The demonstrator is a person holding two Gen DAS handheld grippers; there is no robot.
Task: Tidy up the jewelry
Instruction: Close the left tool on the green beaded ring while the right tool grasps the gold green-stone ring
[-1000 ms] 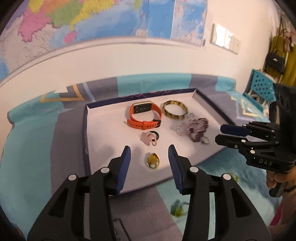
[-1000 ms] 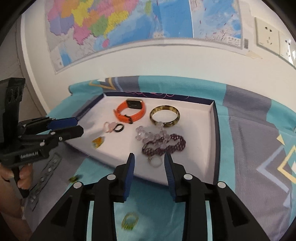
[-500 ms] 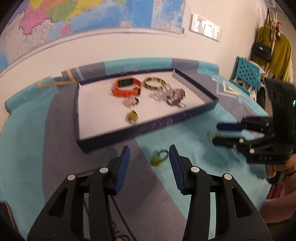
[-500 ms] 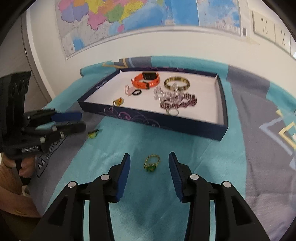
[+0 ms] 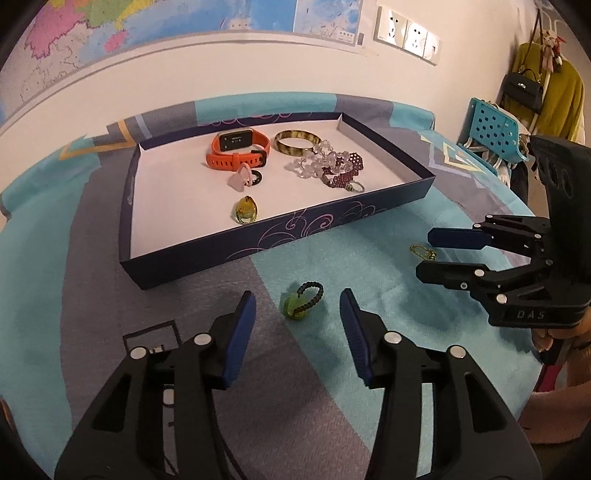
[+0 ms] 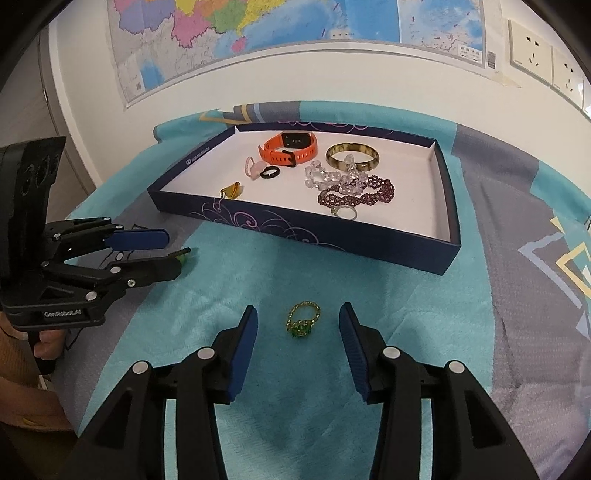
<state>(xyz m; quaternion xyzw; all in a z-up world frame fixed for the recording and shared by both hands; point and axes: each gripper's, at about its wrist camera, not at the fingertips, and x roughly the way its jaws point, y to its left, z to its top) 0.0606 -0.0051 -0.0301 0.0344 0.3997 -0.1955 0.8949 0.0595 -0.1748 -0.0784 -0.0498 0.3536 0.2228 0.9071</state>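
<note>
A dark blue jewelry tray [image 5: 332, 221] [image 6: 332, 236] holds an orange watch [image 5: 238, 149], a bangle [image 5: 297, 141], bead bracelets [image 5: 332, 166], rings and a yellow pendant [image 5: 246, 211]. A green-stone ring with a dark beaded band [image 5: 301, 302] lies on the cloth between my open left gripper's [image 5: 297, 325] fingers. A gold ring with a green stone [image 6: 303, 320] lies between my open right gripper's [image 6: 298, 332] fingers. The right gripper also shows in the left wrist view [image 5: 439, 254]. The left gripper also shows in the right wrist view [image 6: 162, 254]. Both are empty.
A teal and grey patterned cloth [image 6: 517, 295] covers the table. A wall with a map and sockets [image 5: 406, 31] stands behind. A blue chair [image 5: 491, 129] and hanging clothes are at the far right.
Both grippers have pulled back from over the tray and lowered toward the cloth in front of it. Each now frames a loose ring and has opened wider.
</note>
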